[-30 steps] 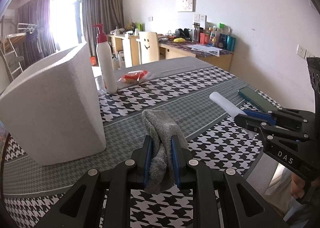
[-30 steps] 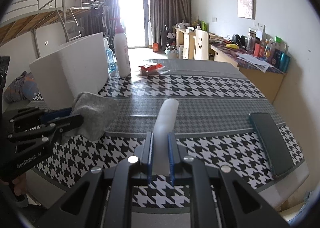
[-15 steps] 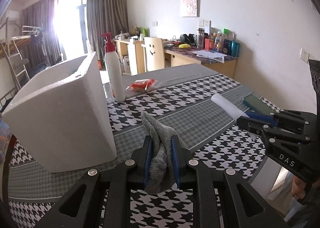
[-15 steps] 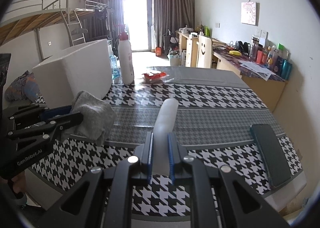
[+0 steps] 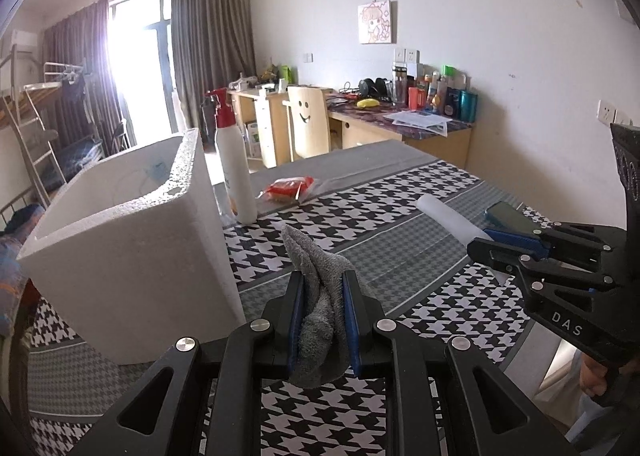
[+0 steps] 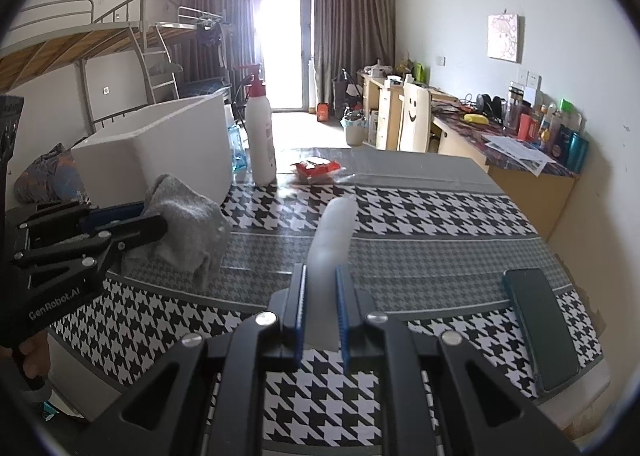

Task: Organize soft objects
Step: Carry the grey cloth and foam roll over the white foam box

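Left wrist view: left claw (image 5: 322, 312) pinching one grey towel (image 5: 318, 296), held above the bench (image 5: 360, 215). One white foam box (image 5: 132, 256) stands just left of it, open top. One pump bottle (image 5: 236, 171) and one red packet (image 5: 290, 187) far behind.

Right wrist view: right claw (image 6: 322, 308) clamped on one white foam tube (image 6: 332, 240), pointing away over the bench. One dark phone (image 6: 540, 328) lies near the right edge. Left claw with the towel sits at left, near the box.
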